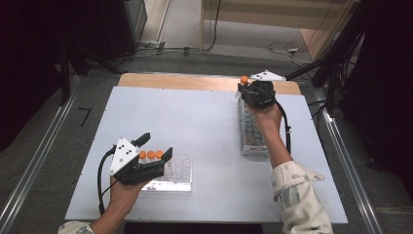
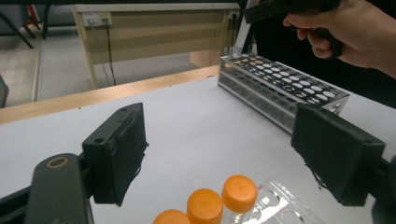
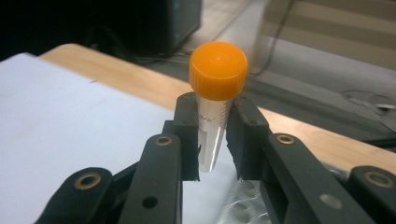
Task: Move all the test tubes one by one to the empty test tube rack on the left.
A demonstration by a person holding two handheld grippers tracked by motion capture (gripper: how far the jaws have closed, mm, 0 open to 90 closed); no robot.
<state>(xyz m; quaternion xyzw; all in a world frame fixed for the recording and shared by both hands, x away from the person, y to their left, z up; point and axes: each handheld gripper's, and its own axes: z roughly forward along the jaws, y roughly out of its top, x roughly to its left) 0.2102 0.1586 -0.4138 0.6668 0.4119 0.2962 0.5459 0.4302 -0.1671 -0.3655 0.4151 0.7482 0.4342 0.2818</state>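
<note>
My right gripper (image 3: 213, 140) is shut on a clear tube with an orange cap (image 3: 217, 70), held upright above the table's far edge. In the high view this gripper (image 1: 247, 84) hovers over the far end of a long tube rack (image 1: 251, 130), the tube's orange cap (image 1: 244, 79) showing at its tip. My left gripper (image 1: 156, 146) stands open at the near left, its jaws on either side of three orange-capped tubes (image 1: 151, 154) that stand in a clear low rack (image 1: 178, 171). In the left gripper view those tubes (image 2: 205, 205) sit below the wide-open gripper (image 2: 229, 154).
The long rack (image 2: 280, 88) has many empty holes on top. A white board (image 1: 204, 126) covers the table, with a wooden strip (image 1: 185, 82) along its far edge. The right hand (image 2: 348, 35) reaches over the long rack.
</note>
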